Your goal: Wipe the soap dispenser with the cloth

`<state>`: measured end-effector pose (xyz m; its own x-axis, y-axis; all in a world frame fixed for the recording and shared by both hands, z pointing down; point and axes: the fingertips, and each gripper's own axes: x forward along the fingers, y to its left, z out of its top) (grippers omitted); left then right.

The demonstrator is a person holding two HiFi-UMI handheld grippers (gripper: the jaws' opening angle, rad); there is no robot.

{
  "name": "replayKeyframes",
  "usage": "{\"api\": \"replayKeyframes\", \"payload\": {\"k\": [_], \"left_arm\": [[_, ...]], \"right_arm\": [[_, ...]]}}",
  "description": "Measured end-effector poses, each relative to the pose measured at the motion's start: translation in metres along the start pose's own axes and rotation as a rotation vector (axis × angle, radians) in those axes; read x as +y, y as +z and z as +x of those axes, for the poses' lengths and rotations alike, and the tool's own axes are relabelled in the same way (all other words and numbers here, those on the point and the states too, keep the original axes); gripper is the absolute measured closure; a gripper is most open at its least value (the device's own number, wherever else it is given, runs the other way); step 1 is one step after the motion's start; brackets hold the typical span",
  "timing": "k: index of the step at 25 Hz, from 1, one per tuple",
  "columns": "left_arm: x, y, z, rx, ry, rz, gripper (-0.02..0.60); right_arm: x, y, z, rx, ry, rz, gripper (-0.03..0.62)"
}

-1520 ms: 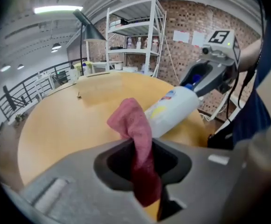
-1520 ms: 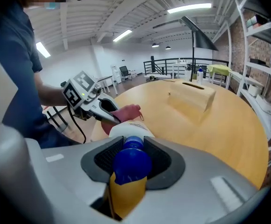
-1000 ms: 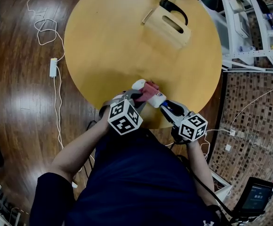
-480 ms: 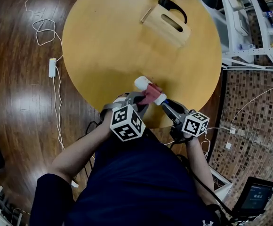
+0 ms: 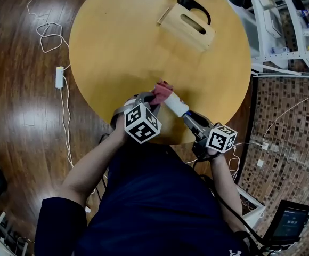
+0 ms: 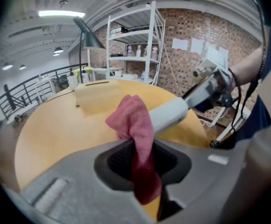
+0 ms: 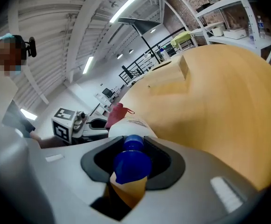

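- The round wooden bench [image 5: 122, 47] fills the upper middle of the head view.
- A wooden box [image 5: 189, 30] with a slot in it sits at the bench's upper right.
- The left gripper [image 5: 153, 101], lower middle of the frame, has its jaws pinched together on the cloth, which hangs down between them.
- The right gripper [image 5: 190, 121], just to its right, is clamped on the soap dispenser's blue cap [image 7: 131, 162].
- The white soap dispenser [image 5: 176, 106] is held tilted above the bench's near edge, between the two grippers.
- The red cloth [image 6: 135, 125] bunches over the dispenser's far end.
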<state>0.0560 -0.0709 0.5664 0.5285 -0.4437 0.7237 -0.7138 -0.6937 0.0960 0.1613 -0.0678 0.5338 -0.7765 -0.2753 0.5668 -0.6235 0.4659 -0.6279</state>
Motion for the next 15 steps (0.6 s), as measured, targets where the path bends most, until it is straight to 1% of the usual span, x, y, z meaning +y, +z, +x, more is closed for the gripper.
{"api": "replayKeyframes", "payload": {"k": [2, 3, 4, 5, 7, 8, 10, 11, 12, 13, 15], "left_arm": [[0.018, -0.013, 0.003, 0.047, 0.037, -0.002, 0.491], [0.022, -0.015, 0.001, 0.055, 0.048, 0.002, 0.492], [0.022, -0.011, -0.004, 0.046, 0.052, 0.007, 0.492], [0.018, -0.001, -0.011, 0.018, 0.047, 0.013, 0.492], [-0.006, 0.028, -0.024, -0.065, -0.005, 0.044, 0.492], [-0.025, 0.043, -0.027, -0.103, -0.048, 0.077, 0.492], [-0.062, 0.061, -0.026, -0.147, -0.128, 0.166, 0.491], [-0.075, 0.065, -0.023, -0.158, -0.146, 0.206, 0.491], [-0.081, 0.066, -0.019, -0.163, -0.144, 0.233, 0.491], [-0.080, 0.064, -0.016, -0.163, -0.129, 0.240, 0.491], [-0.061, 0.055, -0.011, -0.137, -0.075, 0.208, 0.491]], "right_arm": [[-0.001, -0.002, 0.000, -0.005, 0.007, 0.034, 0.454], [-0.002, -0.003, -0.001, -0.007, 0.014, 0.060, 0.454], [-0.001, -0.004, -0.001, -0.007, 0.024, 0.091, 0.454], [-0.001, -0.005, -0.001, -0.007, 0.033, 0.119, 0.454], [-0.001, -0.006, -0.001, -0.006, 0.046, 0.148, 0.454], [0.000, -0.005, -0.001, -0.005, 0.046, 0.153, 0.454], [-0.001, -0.004, 0.000, -0.005, 0.045, 0.160, 0.454], [-0.001, -0.004, 0.001, -0.004, 0.042, 0.164, 0.454], [-0.002, -0.004, 0.001, -0.004, 0.041, 0.171, 0.454], [-0.002, -0.005, 0.001, -0.005, 0.043, 0.180, 0.454], [-0.004, -0.006, 0.001, -0.007, 0.050, 0.188, 0.456]]}}
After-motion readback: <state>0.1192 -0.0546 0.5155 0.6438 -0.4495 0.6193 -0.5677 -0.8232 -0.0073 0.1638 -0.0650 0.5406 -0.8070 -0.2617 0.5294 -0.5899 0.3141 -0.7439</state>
